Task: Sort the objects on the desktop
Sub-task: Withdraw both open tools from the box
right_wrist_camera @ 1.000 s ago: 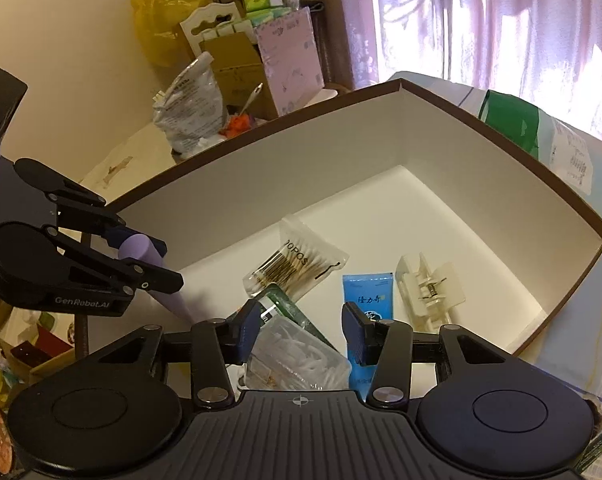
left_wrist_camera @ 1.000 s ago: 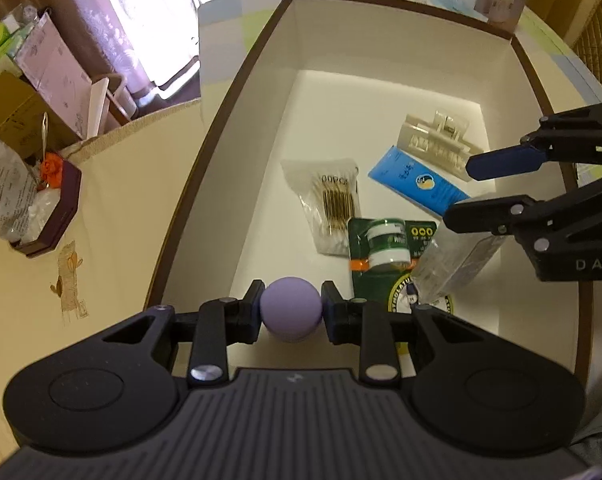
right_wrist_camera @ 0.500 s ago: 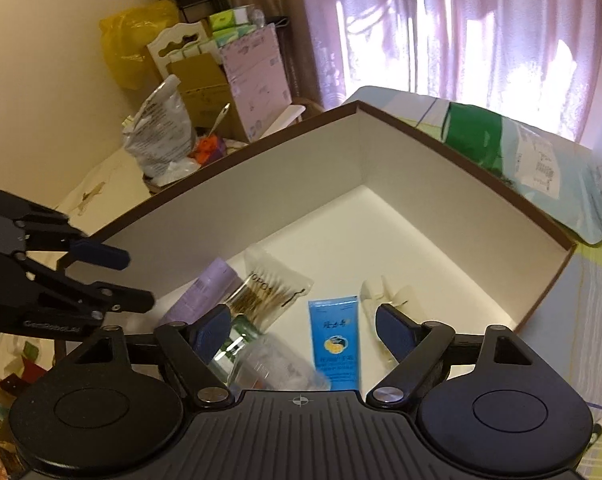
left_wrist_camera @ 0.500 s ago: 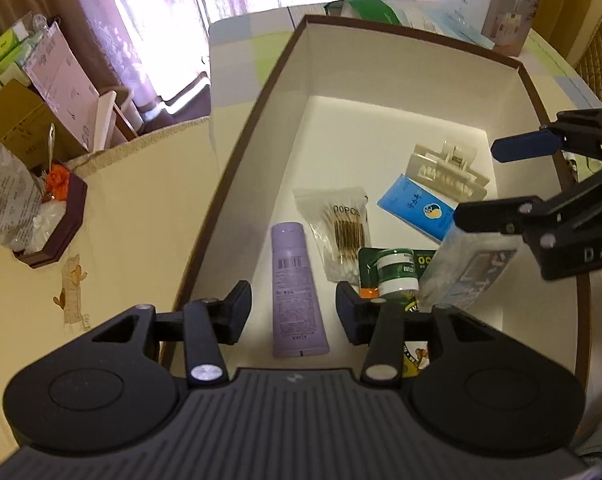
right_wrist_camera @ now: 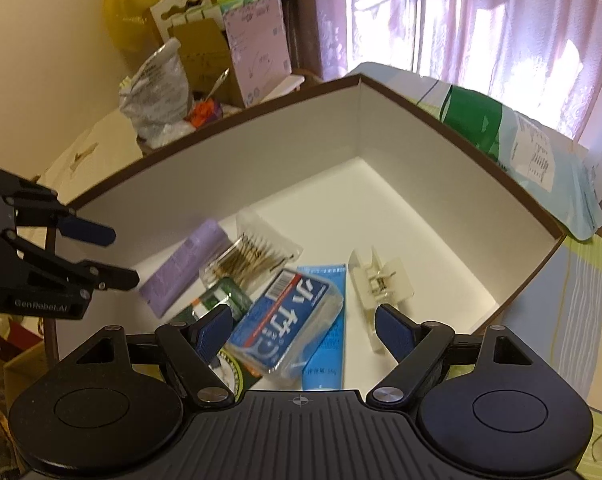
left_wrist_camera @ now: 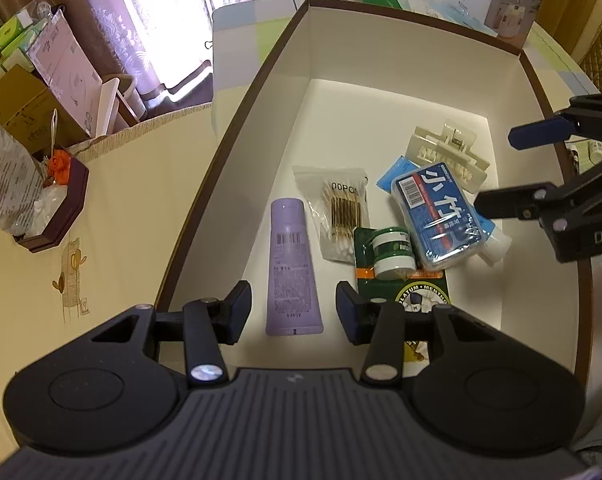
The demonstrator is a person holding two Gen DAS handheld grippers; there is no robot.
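Note:
A brown-rimmed white box (left_wrist_camera: 237, 128) holds the sorted items. A purple tube (left_wrist_camera: 293, 268) lies flat on its floor, just beyond my open left gripper (left_wrist_camera: 293, 312). A clear pack with a blue label (left_wrist_camera: 437, 220) lies on a blue tube (left_wrist_camera: 497, 242) and a green card with a small jar (left_wrist_camera: 393, 252). A bag of cotton swabs (left_wrist_camera: 337, 208) and a cream hair claw (left_wrist_camera: 447, 152) lie beside them. My right gripper (right_wrist_camera: 303, 330) is open and empty above the blue-label pack (right_wrist_camera: 289, 328). The purple tube (right_wrist_camera: 181, 268) also shows in the right wrist view.
A green and white bag (right_wrist_camera: 521, 144) lies past the box's far corner. A dark tray with a plastic bag (left_wrist_camera: 53, 208) sits on the cream surface to the left. Cardboard boxes (right_wrist_camera: 209, 52) and curtains stand behind. A white carton (left_wrist_camera: 517, 0) stands beyond the box.
My left gripper opened and let the purple tube drop flat in the box. My right gripper opened and released the clear blue-label pack onto the other items. Both grippers rose.

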